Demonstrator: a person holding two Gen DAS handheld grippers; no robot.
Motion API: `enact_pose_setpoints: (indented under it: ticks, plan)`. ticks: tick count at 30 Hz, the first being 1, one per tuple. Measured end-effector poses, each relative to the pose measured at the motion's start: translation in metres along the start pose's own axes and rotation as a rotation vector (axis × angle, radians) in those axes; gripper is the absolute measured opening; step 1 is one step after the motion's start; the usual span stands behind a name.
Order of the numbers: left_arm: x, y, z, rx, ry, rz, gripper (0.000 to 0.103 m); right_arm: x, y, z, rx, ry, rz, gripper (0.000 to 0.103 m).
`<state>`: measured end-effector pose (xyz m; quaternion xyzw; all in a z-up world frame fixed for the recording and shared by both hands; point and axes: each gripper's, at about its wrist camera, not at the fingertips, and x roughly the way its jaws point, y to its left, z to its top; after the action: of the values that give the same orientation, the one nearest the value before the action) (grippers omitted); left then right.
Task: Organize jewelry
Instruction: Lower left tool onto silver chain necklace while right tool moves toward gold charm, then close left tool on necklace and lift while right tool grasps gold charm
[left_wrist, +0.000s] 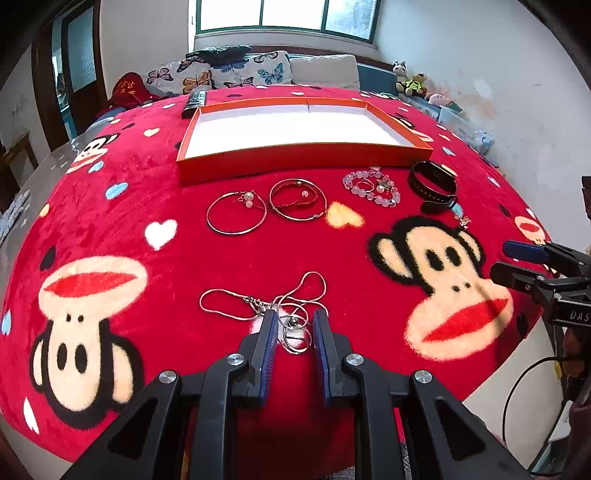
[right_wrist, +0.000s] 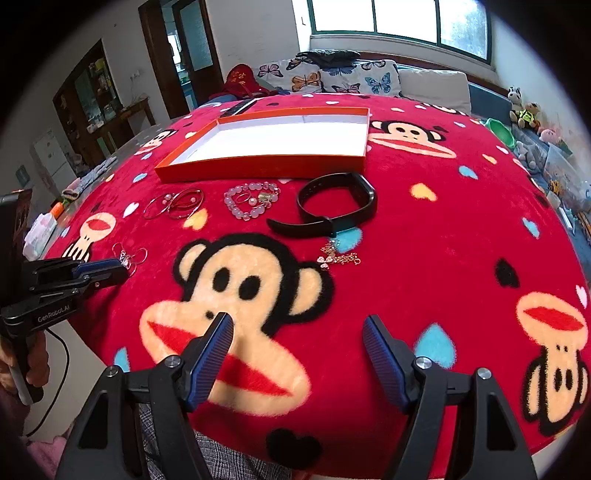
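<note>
The left gripper (left_wrist: 294, 317) sits low over the red blanket (left_wrist: 258, 251) with its 2 fingers parted, and the silver chain necklace (left_wrist: 284, 314) lies directly between them, its tangled pendant end in the gap and its loose loops running away to the left and ahead of the fingertips. The fingers straddle the tangle but do not appear to press it yet; whether the pads touch the chain cannot be told. The long axis of the necklace runs roughly left to right, across the finger line, so closing here would likely catch the bunched middle rather than a single strand. The right gripper (right_wrist: 297, 328) hovers over the monkey face print with its fingers spread wide and nothing between them; it is well apart from the necklace, so the left is clearly the nearer one. Farther ahead lie 2 hoop bangles (left_wrist: 266, 206), a bead bracelet (left_wrist: 373, 188) and a black wristband (left_wrist: 434, 186) in a row. Beyond these, straight ahead of the left gripper, sits the orange tray (left_wrist: 295, 162), open and white inside with no jewelry in it, the probable destination.
</note>
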<state>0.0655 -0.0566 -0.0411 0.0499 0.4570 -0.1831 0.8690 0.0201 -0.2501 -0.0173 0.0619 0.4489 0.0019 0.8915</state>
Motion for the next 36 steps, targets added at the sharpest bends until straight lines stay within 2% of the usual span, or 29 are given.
enact_pose_setpoints:
  ticks: [13,21,36]
  plan:
    - [0.001,-0.010,-0.001,0.074,-0.038,0.052,0.014,0.007,-0.009,0.004,0.015,-0.003,0.017,0.080]
    - [-0.006,-0.004,-0.007,0.066,-0.049,0.030,0.013,0.008,-0.010,0.005,0.016,-0.002,0.010,0.080]
    - [-0.059,-0.011,-0.011,0.106,-0.154,-0.013,0.013,0.008,-0.016,0.010,0.016,-0.003,-0.003,0.080]
